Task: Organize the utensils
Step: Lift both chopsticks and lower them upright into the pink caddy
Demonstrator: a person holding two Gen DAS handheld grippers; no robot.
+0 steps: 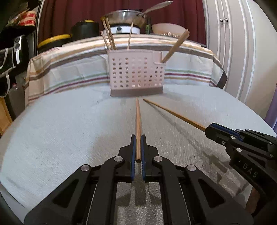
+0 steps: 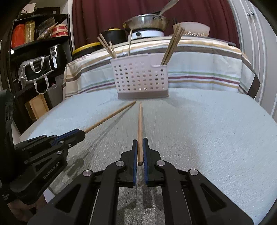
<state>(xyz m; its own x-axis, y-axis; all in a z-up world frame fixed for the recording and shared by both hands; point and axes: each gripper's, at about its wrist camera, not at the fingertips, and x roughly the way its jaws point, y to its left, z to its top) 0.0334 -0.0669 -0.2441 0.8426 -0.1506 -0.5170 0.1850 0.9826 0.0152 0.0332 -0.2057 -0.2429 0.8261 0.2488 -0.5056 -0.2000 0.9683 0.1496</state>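
A pale perforated utensil caddy stands at the far side of the light blue table mat. Several wooden chopsticks lean in its left part and in its small right pocket. My left gripper is shut on one chopstick that points at the caddy's base. To its right, my right gripper is shut on a second chopstick. Both chopstick tips end just short of the caddy.
A striped cloth covers a raised ledge behind the caddy, with a steel pan on a white burner and a cream bowl beyond. Dark shelves with bags stand at the left. White cabinet doors close off the right.
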